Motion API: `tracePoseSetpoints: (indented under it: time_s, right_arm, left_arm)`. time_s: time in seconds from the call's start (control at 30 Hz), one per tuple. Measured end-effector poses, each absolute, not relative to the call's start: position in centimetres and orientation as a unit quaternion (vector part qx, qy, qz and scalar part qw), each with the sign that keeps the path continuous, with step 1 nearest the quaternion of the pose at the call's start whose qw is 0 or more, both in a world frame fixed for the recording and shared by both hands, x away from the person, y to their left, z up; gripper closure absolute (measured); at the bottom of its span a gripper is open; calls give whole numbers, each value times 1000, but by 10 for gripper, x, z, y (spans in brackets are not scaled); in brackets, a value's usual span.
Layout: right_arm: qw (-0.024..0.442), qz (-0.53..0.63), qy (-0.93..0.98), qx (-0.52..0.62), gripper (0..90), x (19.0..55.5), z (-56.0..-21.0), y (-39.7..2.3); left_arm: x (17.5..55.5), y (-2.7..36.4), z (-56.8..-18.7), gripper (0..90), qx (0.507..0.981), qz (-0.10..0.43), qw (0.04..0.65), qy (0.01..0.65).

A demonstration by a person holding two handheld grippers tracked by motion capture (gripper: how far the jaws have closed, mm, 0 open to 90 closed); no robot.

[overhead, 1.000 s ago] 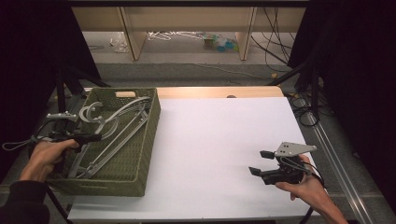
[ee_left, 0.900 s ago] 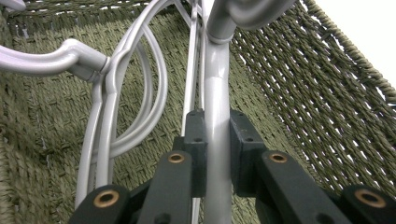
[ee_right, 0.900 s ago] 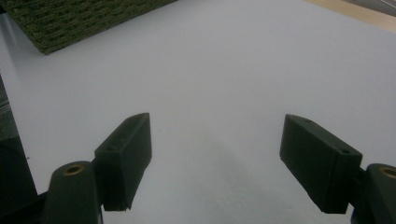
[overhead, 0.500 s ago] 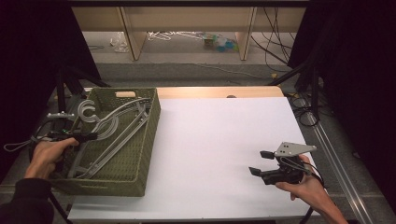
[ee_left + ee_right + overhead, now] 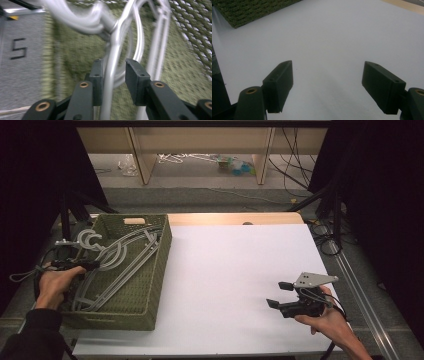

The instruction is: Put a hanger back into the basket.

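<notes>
Hangers (image 5: pixel 117 260) of silvery metal lie piled in a green woven basket (image 5: pixel 150 295) at the table's (image 5: pixel 235 270) left. One hanger's (image 5: pixel 112 62) wire passes between the left gripper's (image 5: pixel 113 72) jaws, which have just been opening, a gap showing on one side. Right gripper (image 5: pixel 280 295) rests spread wide, near right, well apart.

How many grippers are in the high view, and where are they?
2. The left gripper is over the hangers in the green basket; the right gripper is over the white table near its right edge.

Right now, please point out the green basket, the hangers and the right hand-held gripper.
green basket (image 5: pixel 161 265), high view, right wall.
hangers (image 5: pixel 131 256), high view, arm bars.
right hand-held gripper (image 5: pixel 279 295), high view, between its fingertips.
</notes>
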State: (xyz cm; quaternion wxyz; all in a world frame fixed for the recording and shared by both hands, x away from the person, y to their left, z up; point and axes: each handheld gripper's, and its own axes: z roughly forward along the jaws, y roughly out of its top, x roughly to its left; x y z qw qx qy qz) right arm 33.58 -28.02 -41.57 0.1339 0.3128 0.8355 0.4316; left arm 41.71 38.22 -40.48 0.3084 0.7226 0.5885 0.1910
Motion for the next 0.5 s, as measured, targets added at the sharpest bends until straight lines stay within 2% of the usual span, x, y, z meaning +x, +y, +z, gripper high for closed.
tracePoseSetpoints:
  time_s: [0.1,0.2,0.27,0.5]
  right_arm:
    - [132,432,835,315,258,336,-416,-280]
    - [131,431,836,313,257,336,-416,-280]
    - [130,430,835,316,256,337,-416,-279]
    - [135,434,832,319,248,336,-416,-281]
  left_arm:
    - [415,382,-406,700,730,187,305,582]
    - [412,380,-403,675,719,195,323,584]
    - [410,379,-399,665,730,194,319,573]
    - [395,362,-379,538,707,229,372,557]
